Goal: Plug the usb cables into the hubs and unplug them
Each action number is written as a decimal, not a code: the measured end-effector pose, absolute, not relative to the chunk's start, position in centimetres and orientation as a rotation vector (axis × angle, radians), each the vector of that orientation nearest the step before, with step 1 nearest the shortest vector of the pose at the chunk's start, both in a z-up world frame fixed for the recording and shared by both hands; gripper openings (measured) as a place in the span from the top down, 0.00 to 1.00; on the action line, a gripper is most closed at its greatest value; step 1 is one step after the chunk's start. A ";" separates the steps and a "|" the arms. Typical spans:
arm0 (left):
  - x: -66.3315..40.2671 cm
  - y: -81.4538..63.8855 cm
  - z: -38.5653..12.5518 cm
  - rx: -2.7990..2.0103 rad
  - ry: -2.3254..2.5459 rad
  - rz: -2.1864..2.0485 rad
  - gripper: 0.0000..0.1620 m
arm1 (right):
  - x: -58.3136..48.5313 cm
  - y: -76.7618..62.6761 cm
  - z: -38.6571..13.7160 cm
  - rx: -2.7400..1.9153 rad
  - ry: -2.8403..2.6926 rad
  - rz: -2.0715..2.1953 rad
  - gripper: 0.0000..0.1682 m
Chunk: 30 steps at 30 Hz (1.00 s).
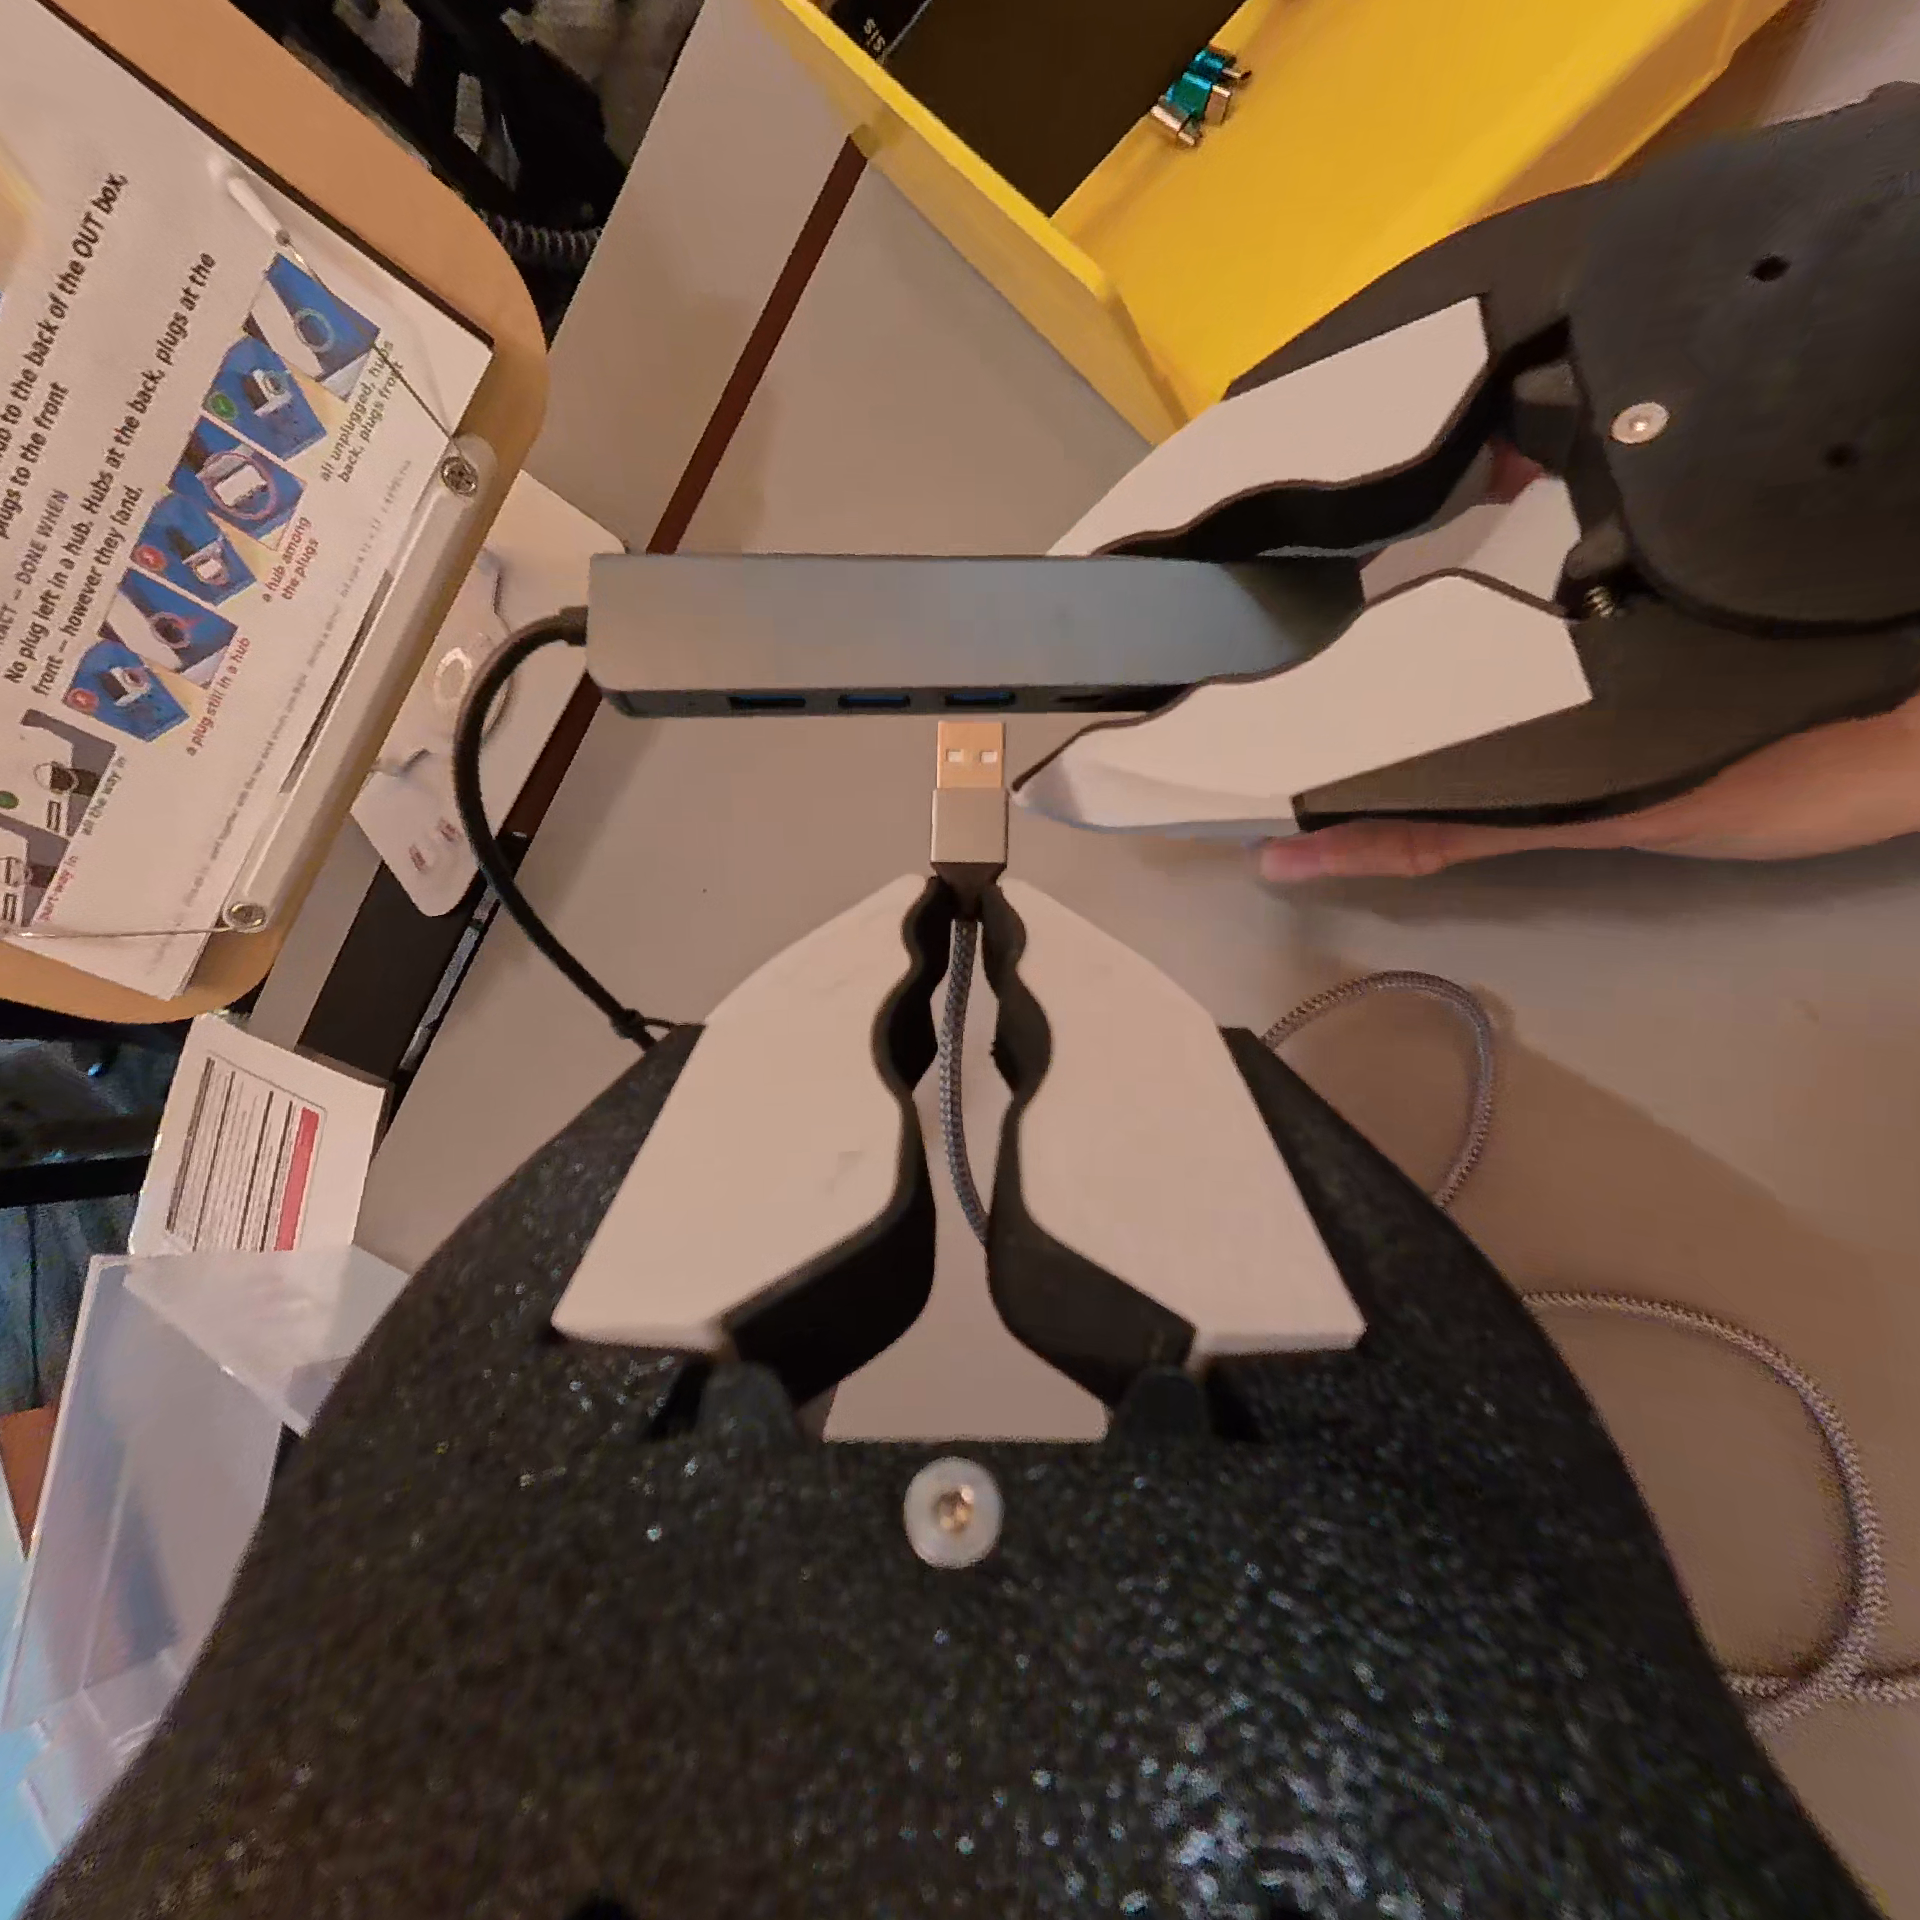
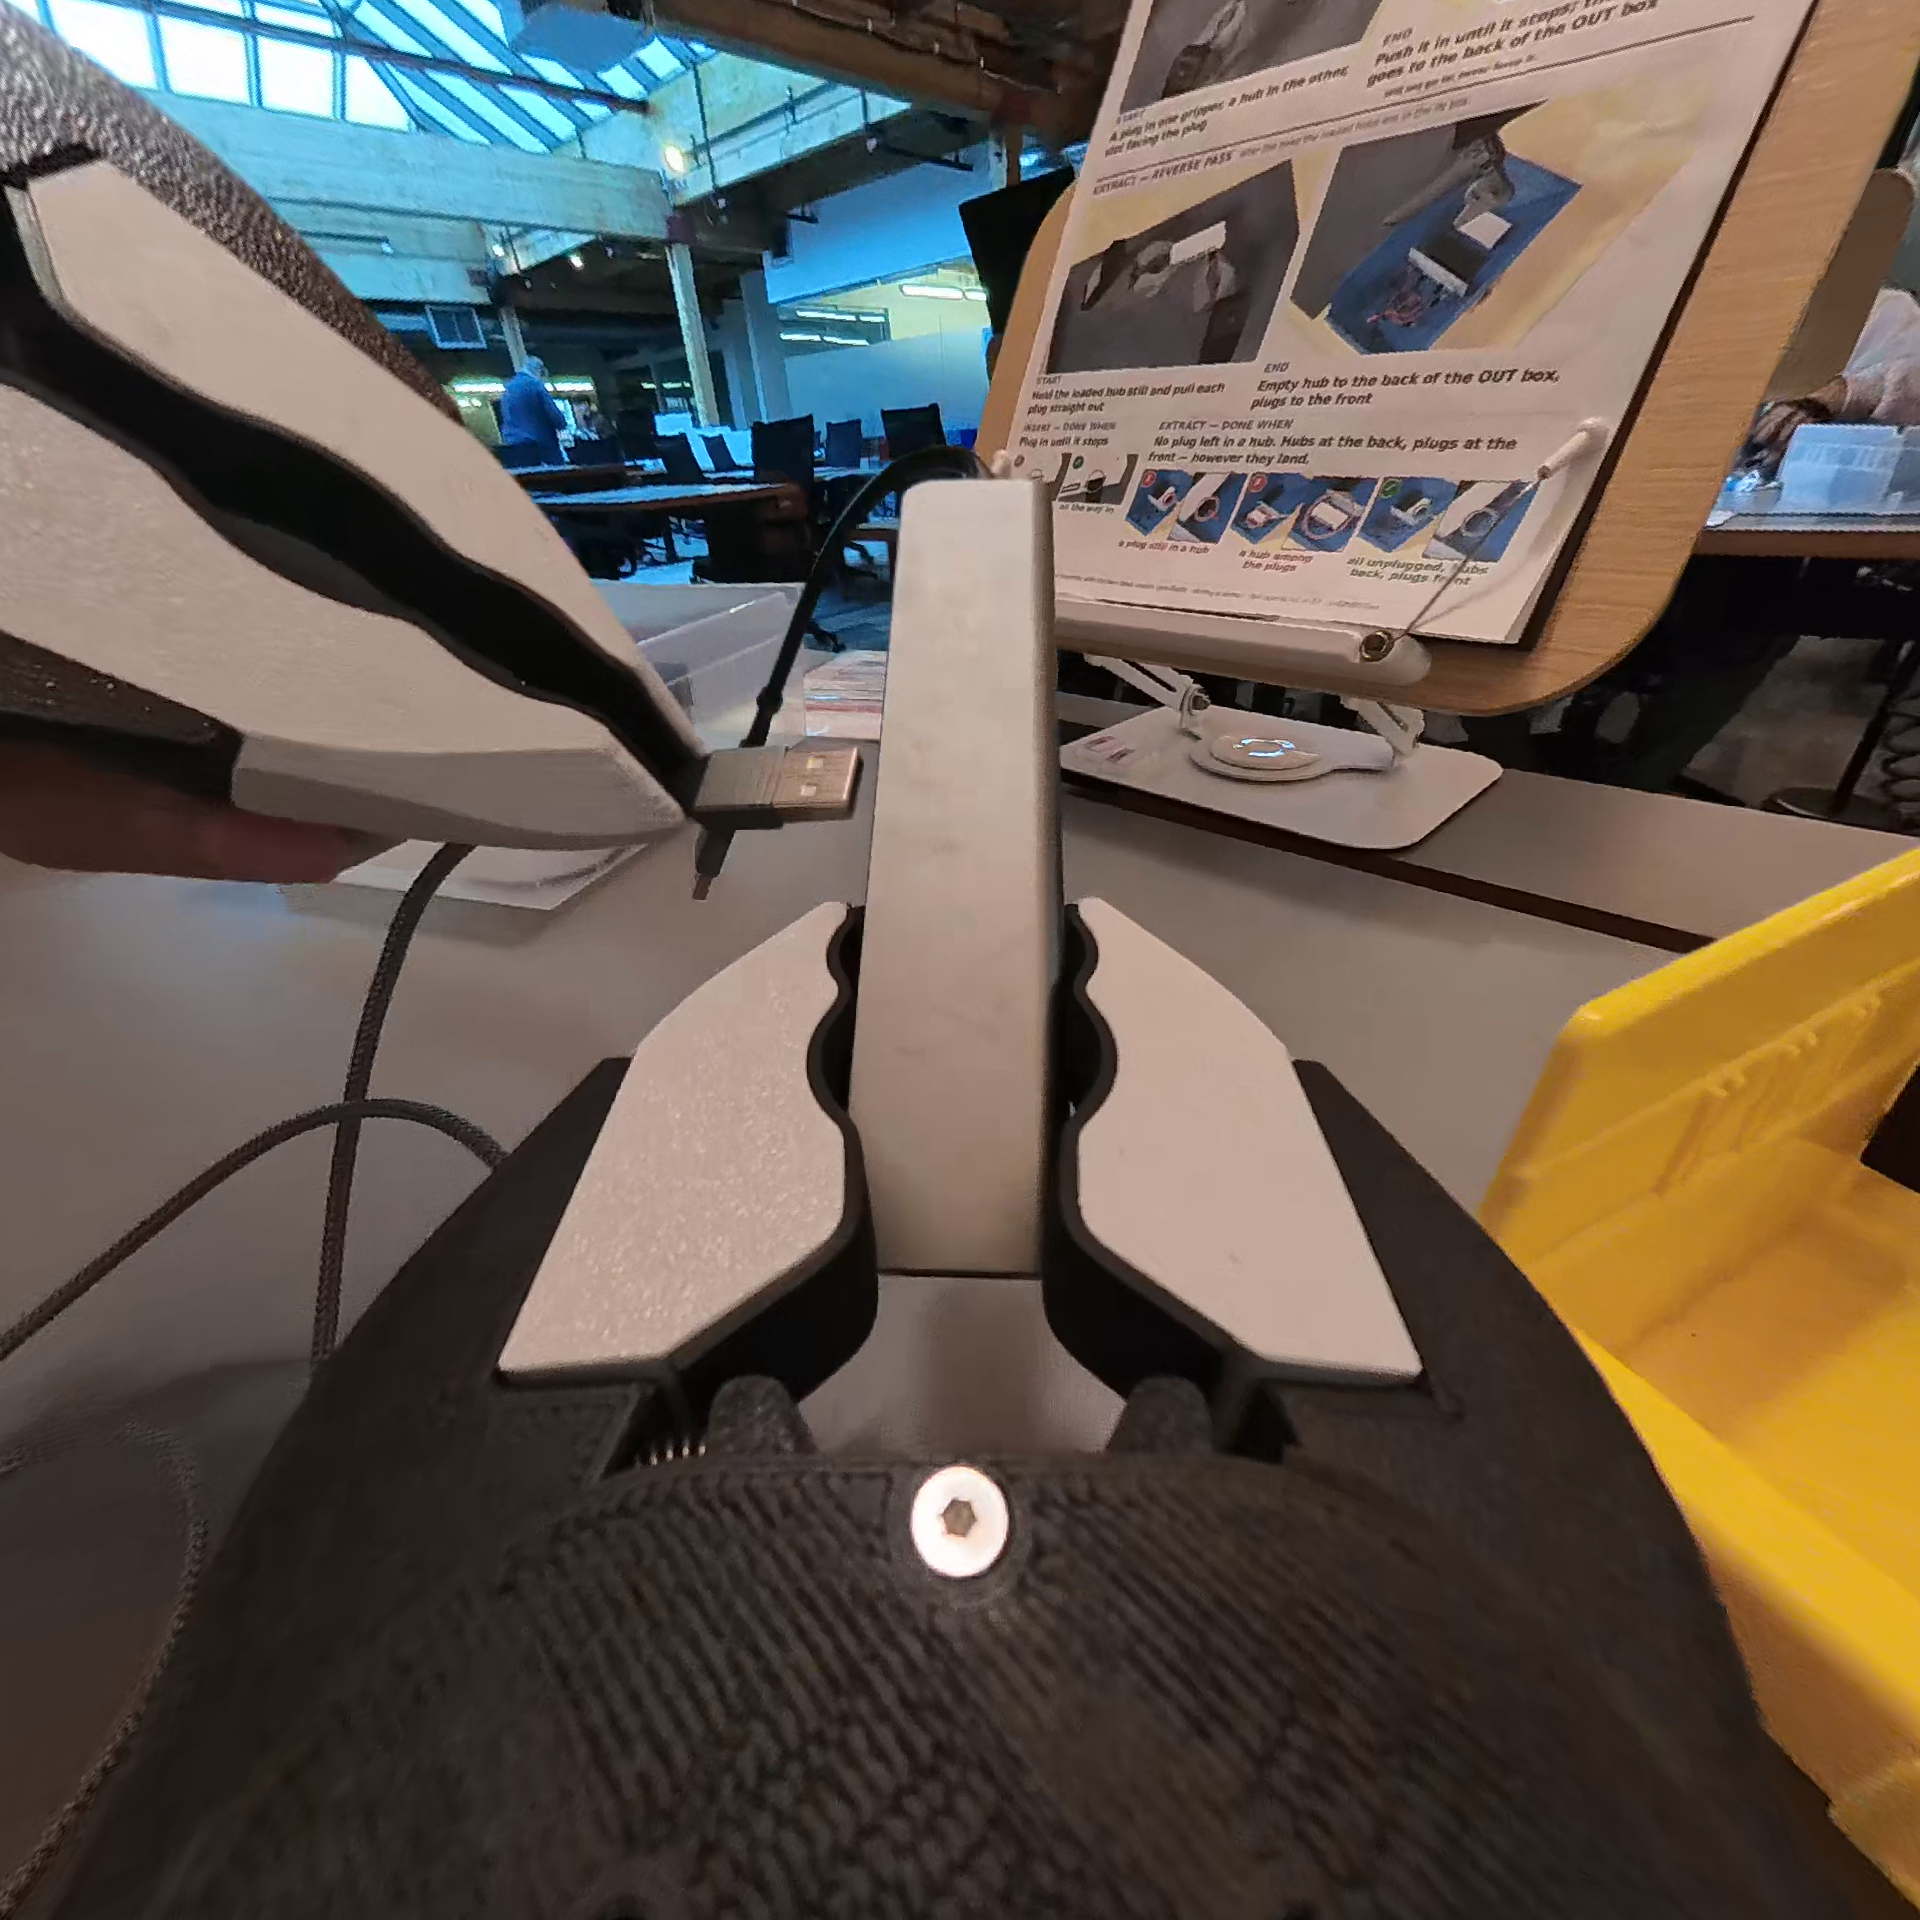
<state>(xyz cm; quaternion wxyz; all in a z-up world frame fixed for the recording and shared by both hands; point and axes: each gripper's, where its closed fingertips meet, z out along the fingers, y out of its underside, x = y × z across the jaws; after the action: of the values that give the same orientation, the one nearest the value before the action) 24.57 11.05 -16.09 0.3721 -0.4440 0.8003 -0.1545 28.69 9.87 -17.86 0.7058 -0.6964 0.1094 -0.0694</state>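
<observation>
At frame centre the left claw (image 1: 964,894) pinches the braided grey USB cable (image 1: 961,1039) just behind its silver plug (image 1: 970,790) — tip just short of (not touching) the slim grey aluminium hub (image 1: 914,623) clamped by the right claw (image 2: 961,935) above the grey desk (image 1: 1351,935).

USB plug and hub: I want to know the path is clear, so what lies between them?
Nothing: only a bare gap separates the USB plug tip from the hub ports, with grey table behind. The left wrist view shows it best.
</observation>
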 end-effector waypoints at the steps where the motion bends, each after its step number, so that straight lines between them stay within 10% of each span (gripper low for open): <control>1: 24.6 11.0 -16.1 -1.138 2.053 -0.396 0.96 | 28.6 9.9 -17.9 -1.551 0.240 -0.162 0.79; 30: 25.1 11.1 -16.4 -0.979 1.938 -0.491 0.97 | 27.8 10.8 -18.8 -1.627 0.236 -0.154 0.79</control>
<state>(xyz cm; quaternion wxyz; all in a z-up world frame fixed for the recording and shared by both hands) 25.09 11.13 -16.39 0.4417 -0.3946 0.7810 -0.1980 27.83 10.79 -18.76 0.6782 -0.7241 0.1050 -0.0685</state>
